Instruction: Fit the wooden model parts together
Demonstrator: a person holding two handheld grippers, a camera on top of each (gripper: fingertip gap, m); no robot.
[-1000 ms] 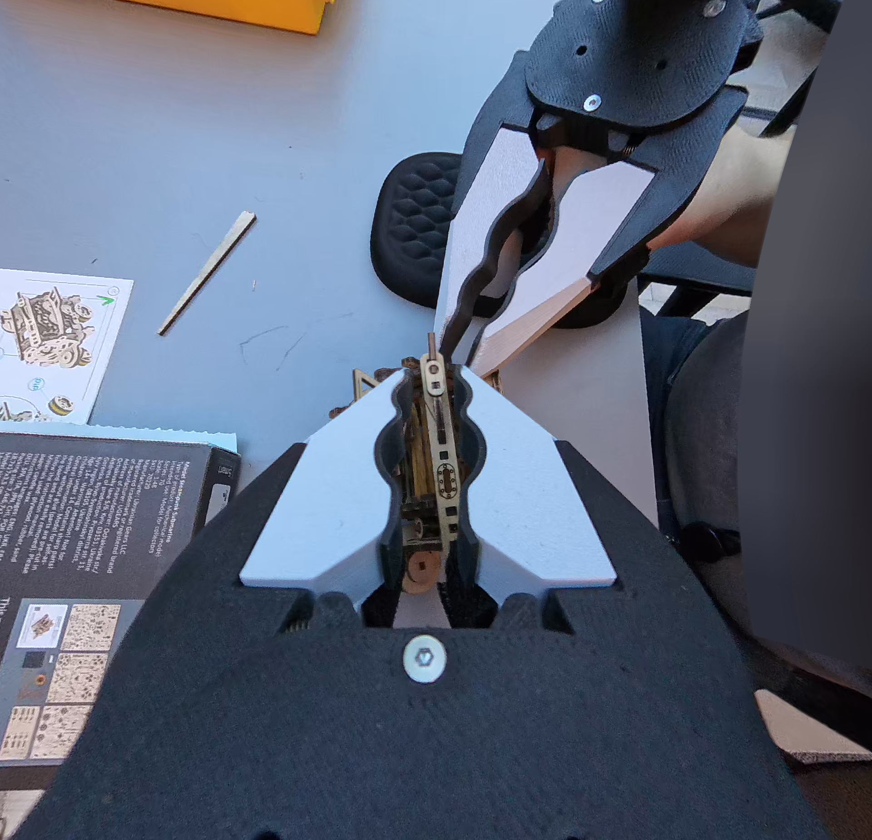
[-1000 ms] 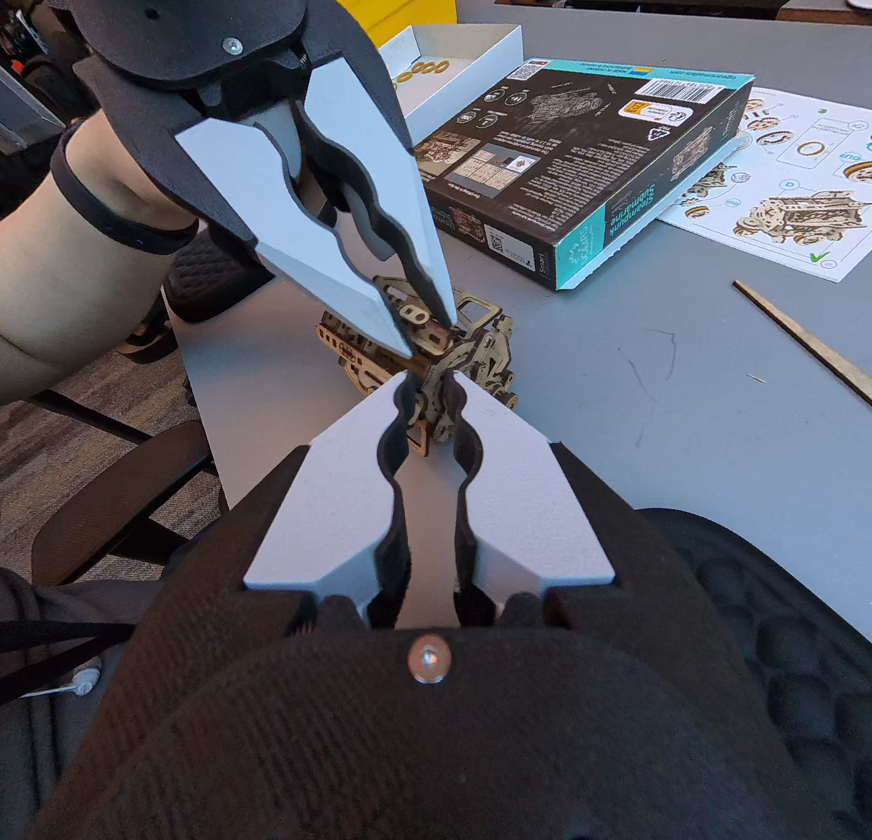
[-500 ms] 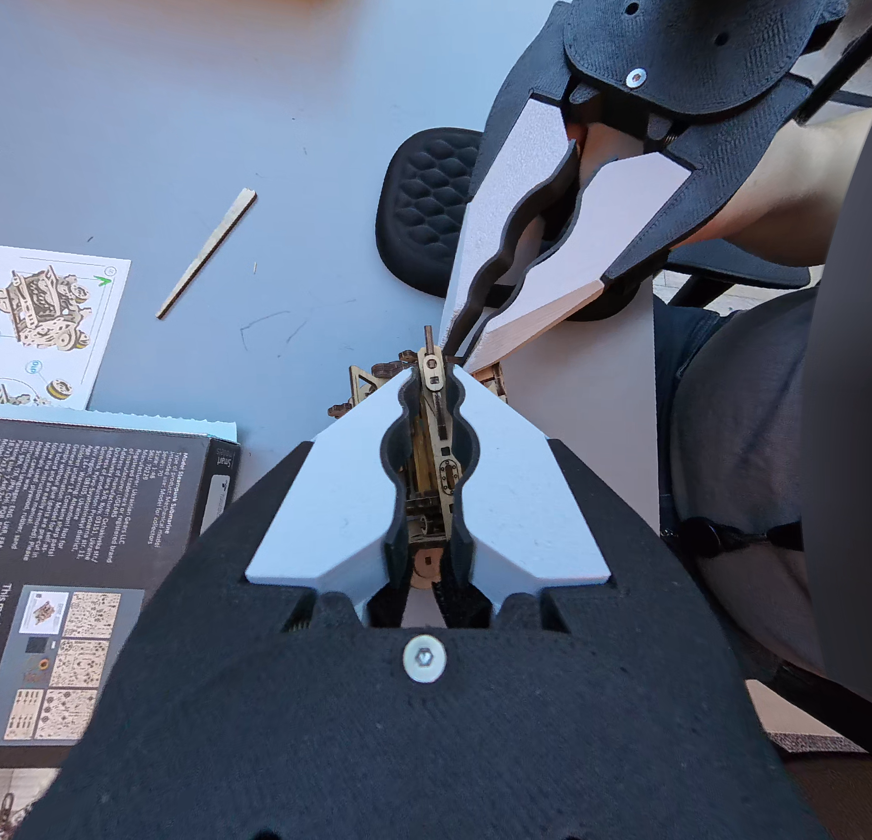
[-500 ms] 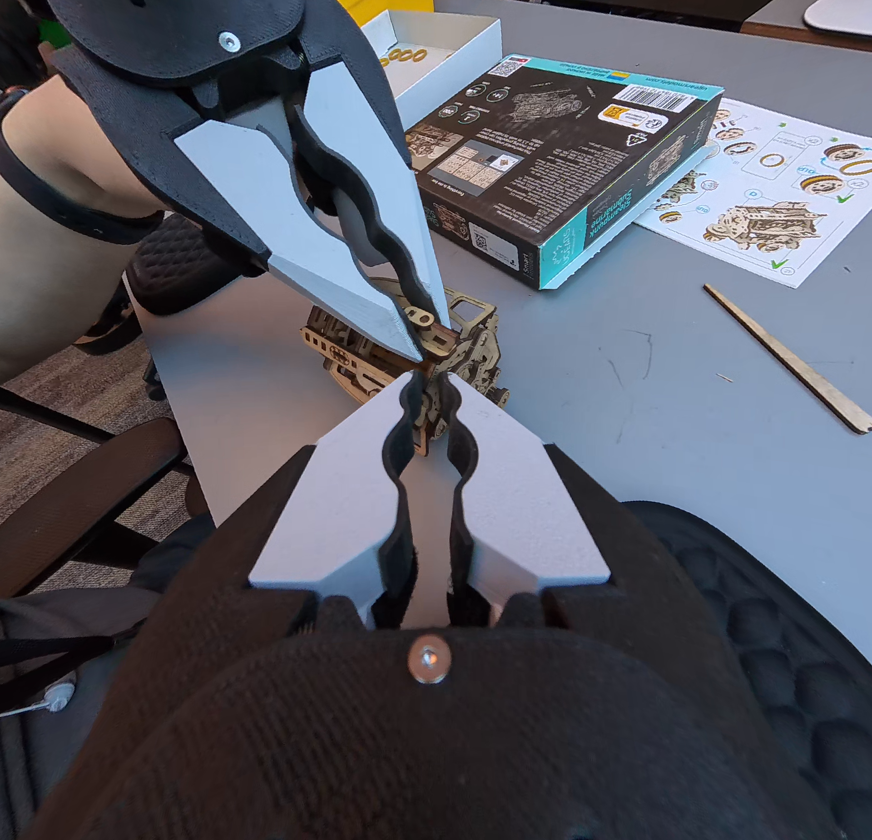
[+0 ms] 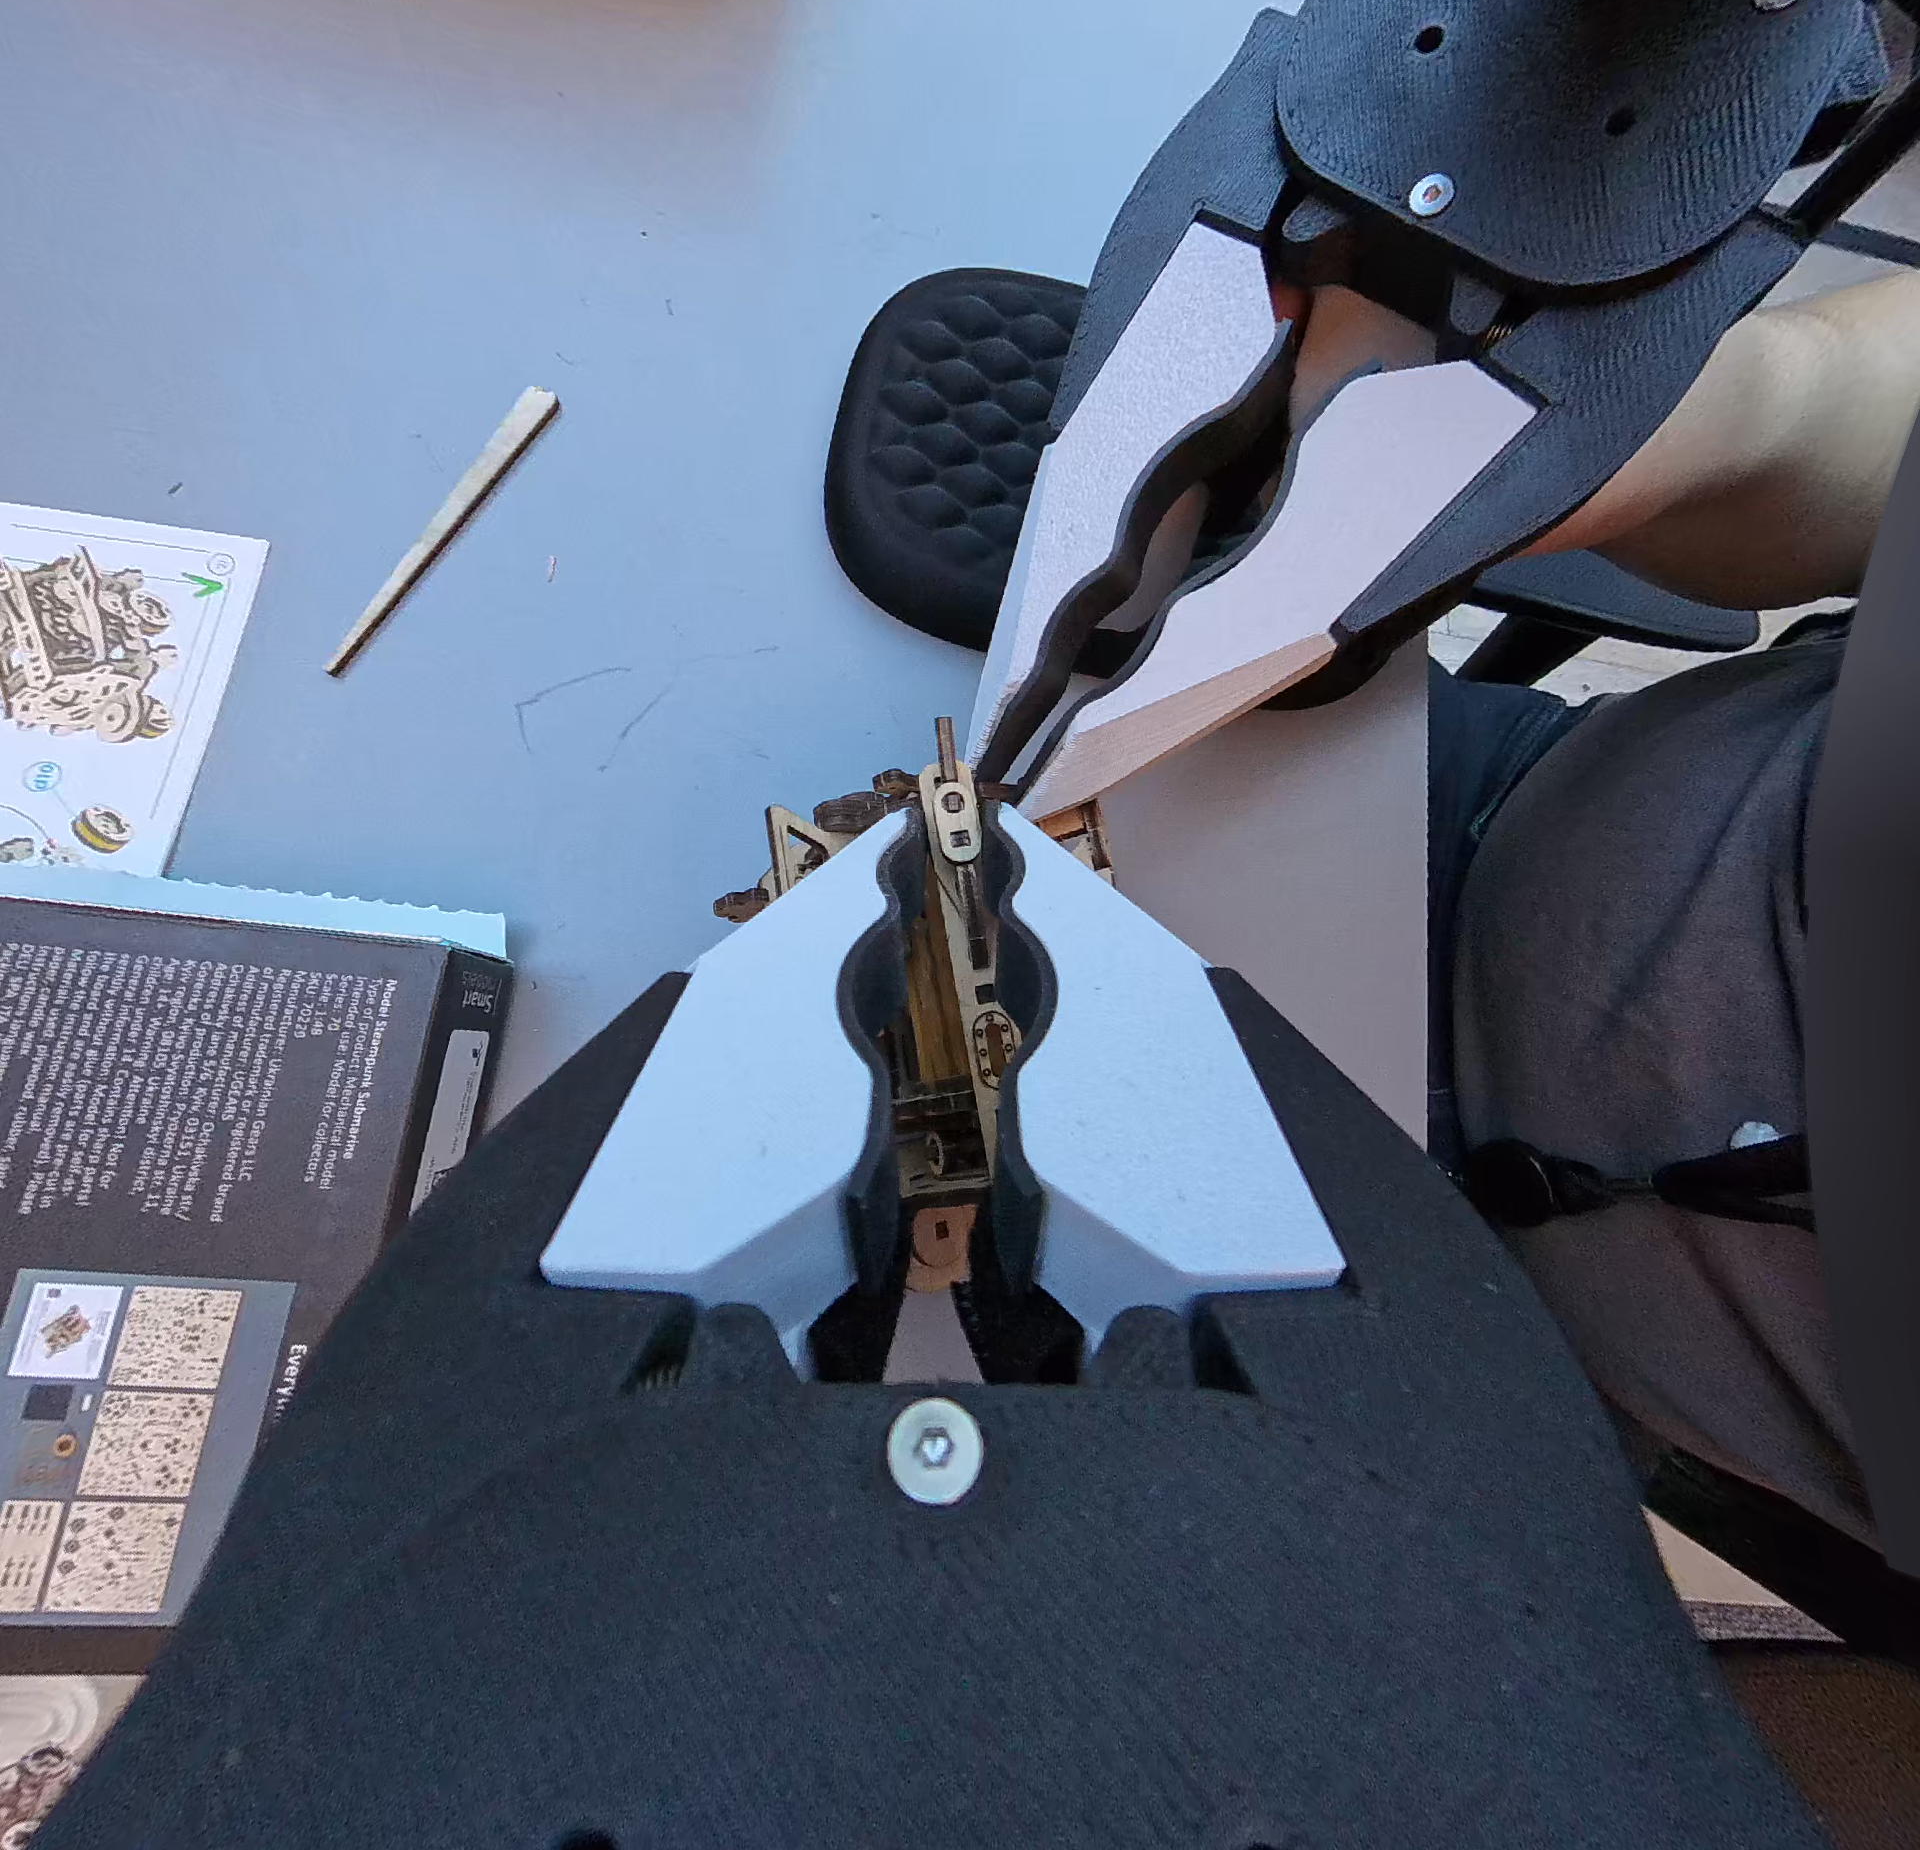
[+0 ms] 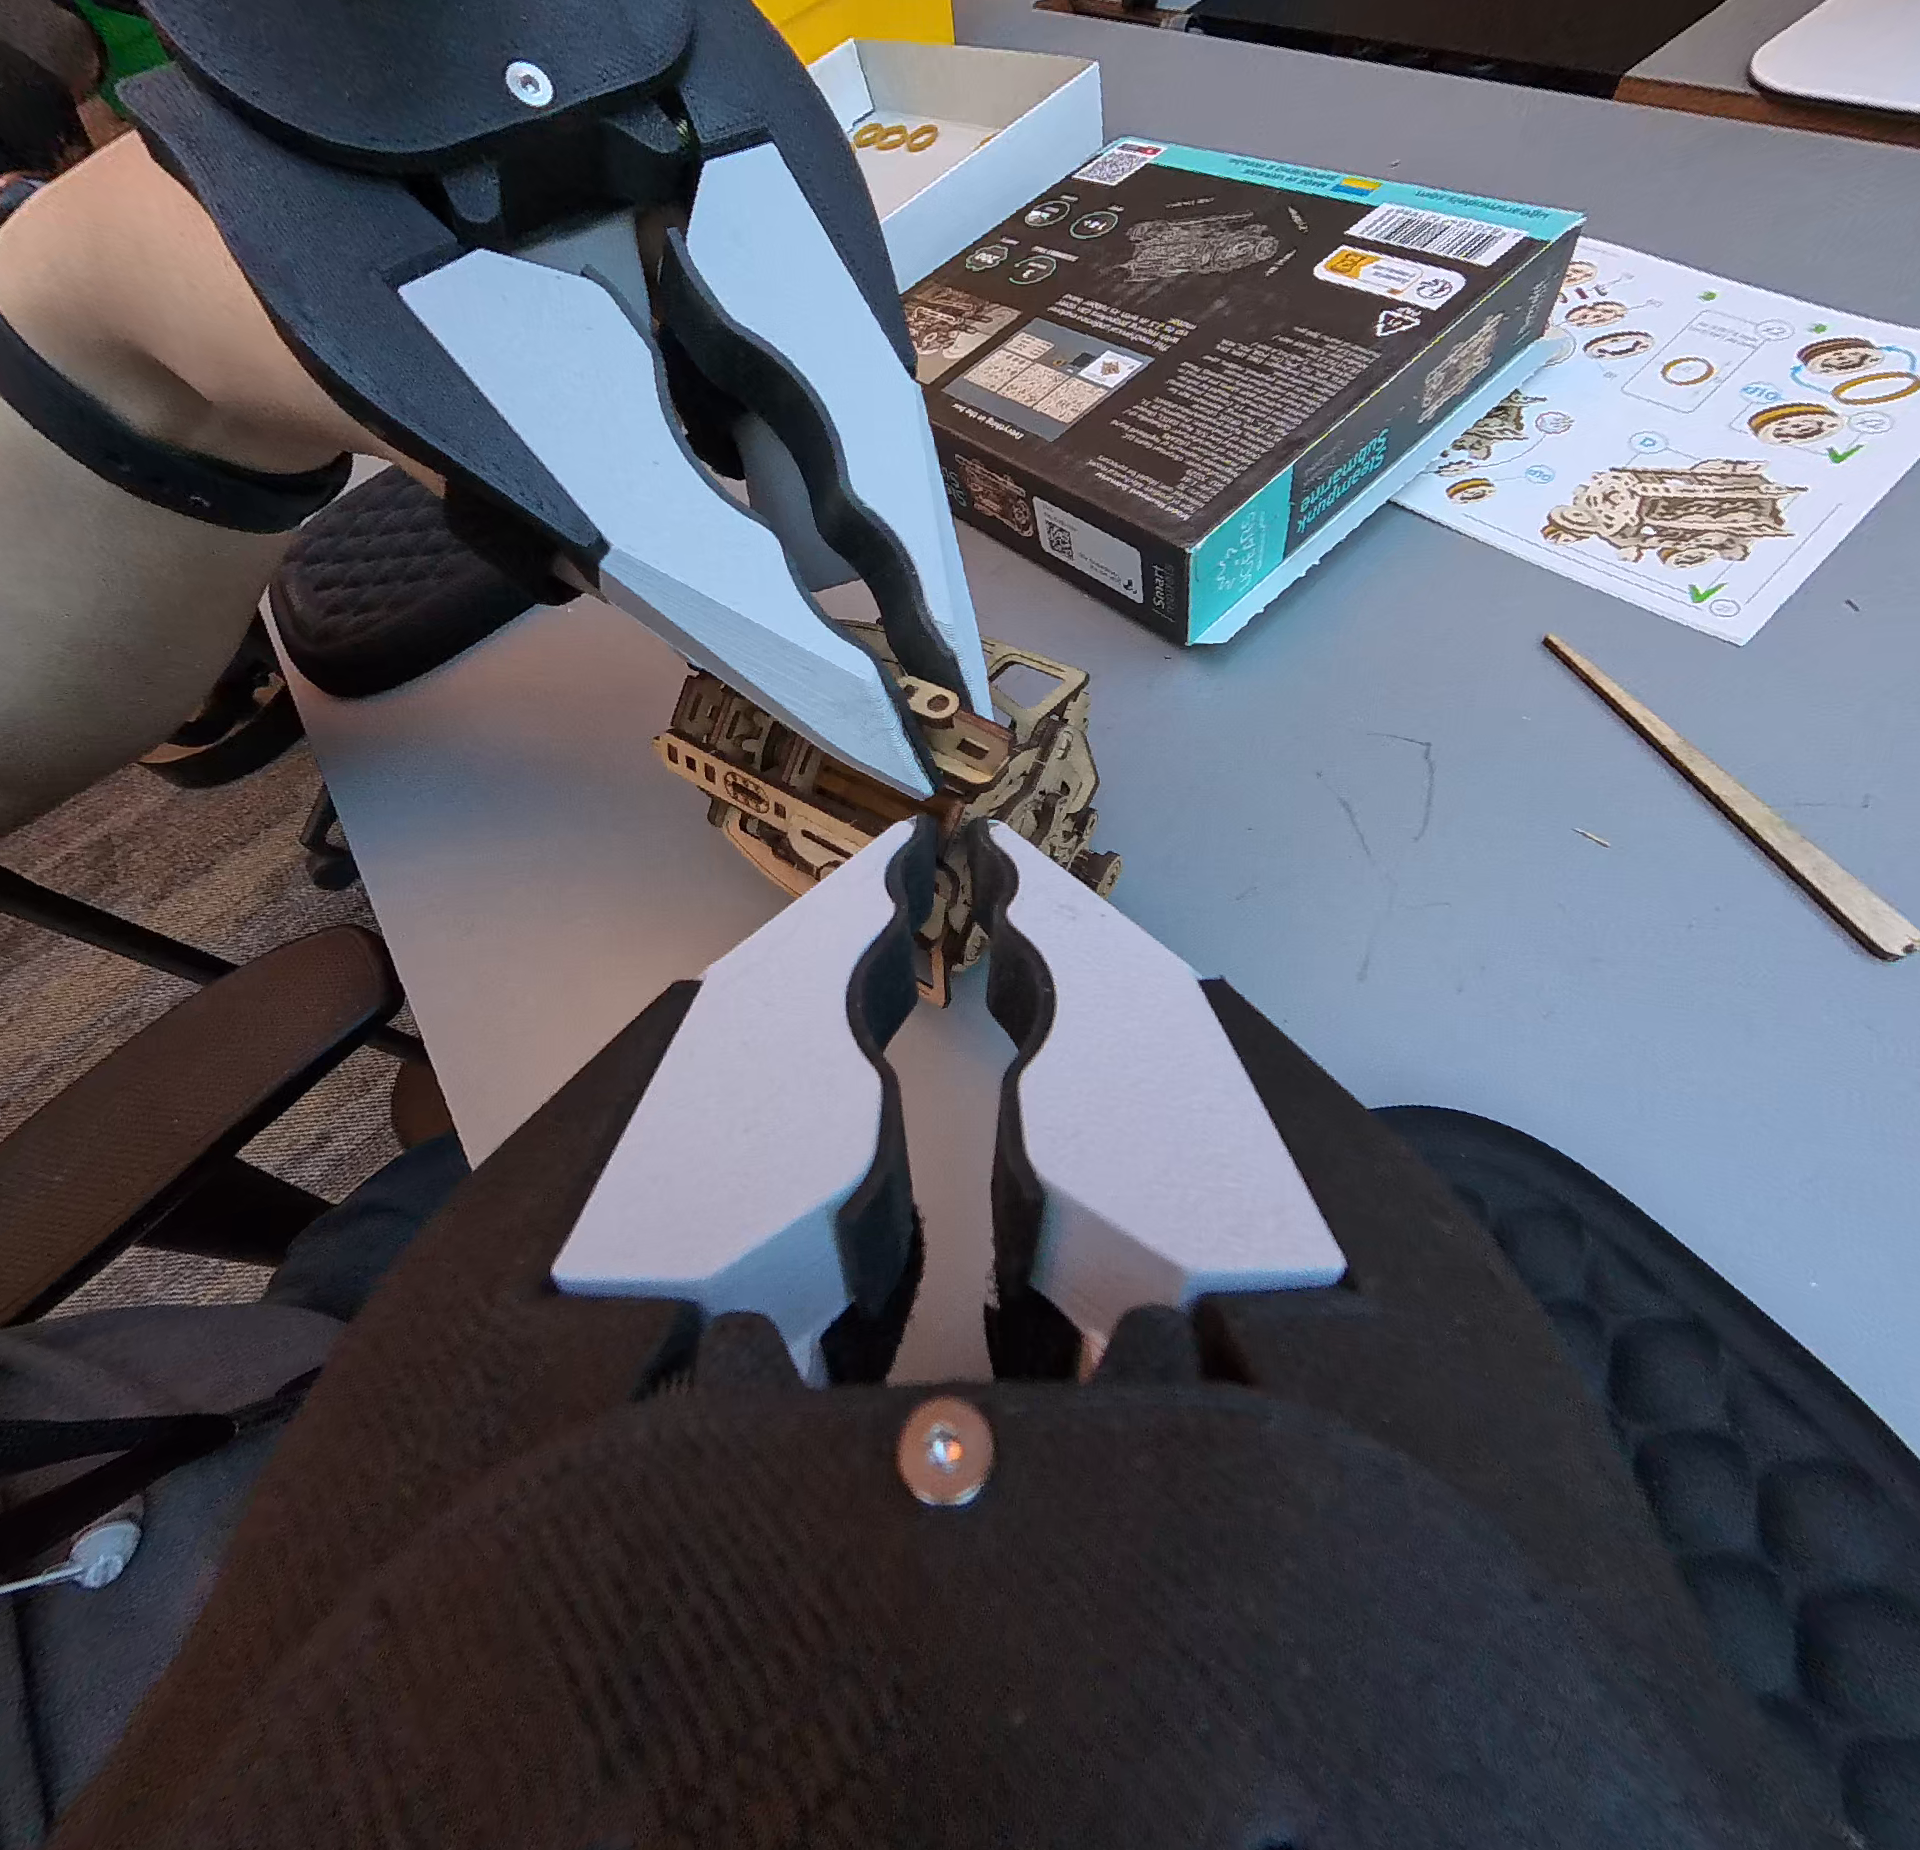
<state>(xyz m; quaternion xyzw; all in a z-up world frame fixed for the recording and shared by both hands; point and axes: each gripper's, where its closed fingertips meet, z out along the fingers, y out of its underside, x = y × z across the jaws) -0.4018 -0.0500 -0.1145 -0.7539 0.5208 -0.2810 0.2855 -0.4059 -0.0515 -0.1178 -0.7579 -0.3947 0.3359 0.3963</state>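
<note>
A small wooden model stands on the grey table near its front corner. My left gripper reaches down over it and is shut on a flat pale link piece at the model's top. In the right wrist view it comes in from the upper left. My right gripper meets it tip to tip, its jaws nearly closed on a small dark wooden piece on the model's top edge. In the left wrist view it comes in from the upper right. Most of the model is hidden behind the fingers.
A dark kit box lies behind the model, with a printed instruction sheet to its right. A thin wooden stick lies on the table. A white tray holds yellow rings. A black padded armrest sits at the table edge. Left and right tips are no more than a few centimetres apart.
My right gripper's jaws have narrowed and its tips have moved up against the left gripper's tips at the model's top. My left gripper has kept its hold.
</note>
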